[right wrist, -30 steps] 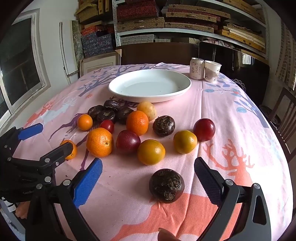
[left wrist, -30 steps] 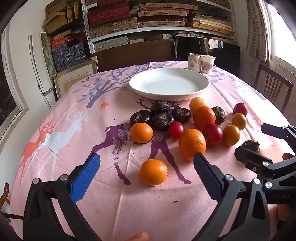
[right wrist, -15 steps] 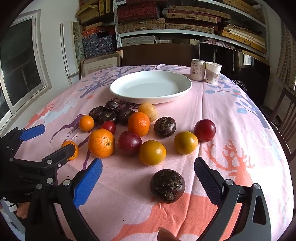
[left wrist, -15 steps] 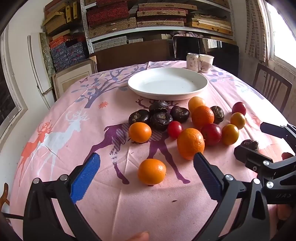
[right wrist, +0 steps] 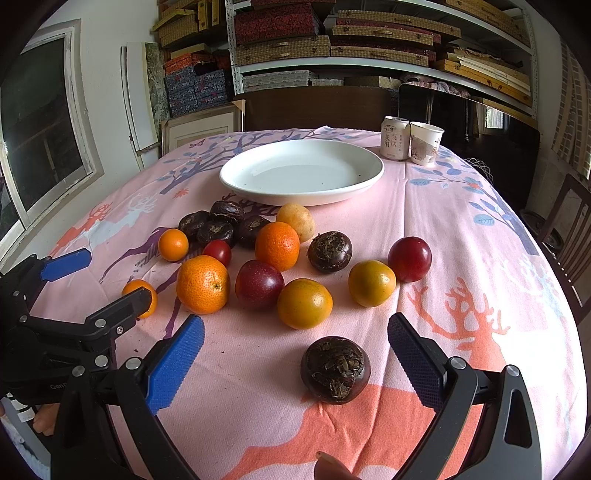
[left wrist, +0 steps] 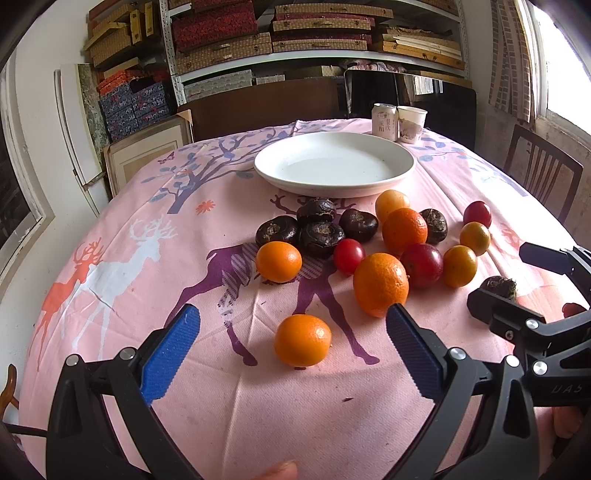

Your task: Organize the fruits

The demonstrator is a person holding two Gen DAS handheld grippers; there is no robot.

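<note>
Beyond both grippers' spread, empty fingers, the white plate (right wrist: 301,192) holds nothing, while the fruits (right wrist: 277,245) lie loose on the pink table (right wrist: 461,229) between fingers and plate, before stacked shelves (right wrist: 369,33).

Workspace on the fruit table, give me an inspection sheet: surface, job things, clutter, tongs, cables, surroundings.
Surface: round table under a pink deer-print tablecloth, creased, a few dark specks.
Job's things: white plate empty at the far side; oranges, red and yellow fruits and dark brown fruits loose on the cloth before it. One small orange and one dark brown fruit lie apart, nearest the cameras.
Clutter: drink can and paper cup beyond the plate.
Tongs: left tongs open, the small orange between the fingers; right tongs open, the dark brown fruit between them. Neither touches.
Cables: nothing seen.
Surroundings: shelves of boxes, window, wooden chair.
</note>
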